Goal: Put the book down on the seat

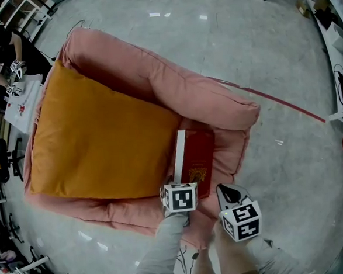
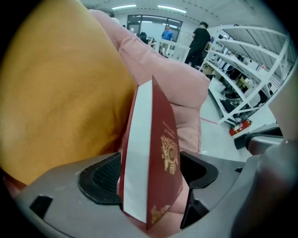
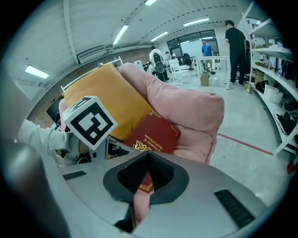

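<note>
Book stands edgewise, right on the seat — seemingly set down. Left gripper gapes around it — right gripper clenched, empty.

Past your right claw you look over a polished grey floor crossed by a red line. White shelving stands to its right, a glazed wall with two people stands far ahead, and strip lights run overhead.
</note>
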Available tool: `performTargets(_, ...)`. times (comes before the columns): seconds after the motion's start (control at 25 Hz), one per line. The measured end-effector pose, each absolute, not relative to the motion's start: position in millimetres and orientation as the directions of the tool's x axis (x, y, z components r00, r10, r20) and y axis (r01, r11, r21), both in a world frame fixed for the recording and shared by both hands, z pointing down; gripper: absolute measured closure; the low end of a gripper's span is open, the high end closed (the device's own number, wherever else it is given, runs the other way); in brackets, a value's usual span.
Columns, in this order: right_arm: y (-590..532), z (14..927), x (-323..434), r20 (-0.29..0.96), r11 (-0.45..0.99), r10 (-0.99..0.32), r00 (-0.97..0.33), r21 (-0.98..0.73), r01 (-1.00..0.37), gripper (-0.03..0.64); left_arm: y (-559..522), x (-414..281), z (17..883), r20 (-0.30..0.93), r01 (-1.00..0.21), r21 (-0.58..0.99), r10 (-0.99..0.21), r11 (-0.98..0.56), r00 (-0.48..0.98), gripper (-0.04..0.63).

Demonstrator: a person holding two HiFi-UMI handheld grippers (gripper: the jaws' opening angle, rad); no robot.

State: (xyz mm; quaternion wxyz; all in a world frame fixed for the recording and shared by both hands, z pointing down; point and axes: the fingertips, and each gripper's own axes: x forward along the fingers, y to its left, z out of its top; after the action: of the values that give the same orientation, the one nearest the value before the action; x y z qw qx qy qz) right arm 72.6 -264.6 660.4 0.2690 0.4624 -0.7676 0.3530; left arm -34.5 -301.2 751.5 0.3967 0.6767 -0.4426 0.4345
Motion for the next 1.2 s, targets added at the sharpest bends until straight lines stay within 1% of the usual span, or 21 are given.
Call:
performTargets(0.4,-246.5,631.3,59.3,0.723,0.349,-0.540,-0.430,-0.273,-0.897,0.612,-270.6,-39.5,703.0,0.910,-0.942,0.195,-0.307,-0.274,0.278,0.210)
performTargets(0.56,-230.7,618.7,55.2,0.720,0.355,-0.547,-0.428,-0.264,-0.897,0.612,-254.1,-36.2,679.0,0.888,-0.936,0.220,-0.340,-0.276,0.309,0.230)
performTargets(0.88,-205.0,597.6,47.9,0.706,0.367,-0.570,-0.421,-0.240,-0.899,0.612,-230.0,-36.8,626.2,0.830,-0.928,0.222,-0.441,-0.299,0.341,0.423)
performTargets(1.04,-193.6,583.3,43.8,0.695,0.368,-0.589,-0.412,-0.224,-0.902,0.612,-215.8,-45.3,607.7,0.812,-0.934,0.193,-0.485,-0.300,0.323,0.562)
performTargets(1.08,-190.1,579.9,42.7,0.691,0.370,-0.594,-0.412,-0.220,-0.903,0.612,-211.1,-47.7,604.3,0.811,-0.936,0.188,-0.491,-0.297,0.319,0.582)
performTargets(1.2,-178.0,571.1,39.2,0.683,0.374,-0.604,-0.411,-0.212,-0.903,0.612,-196.2,-53.1,591.1,0.803,-0.940,0.189,-0.507,-0.283,0.314,0.588)
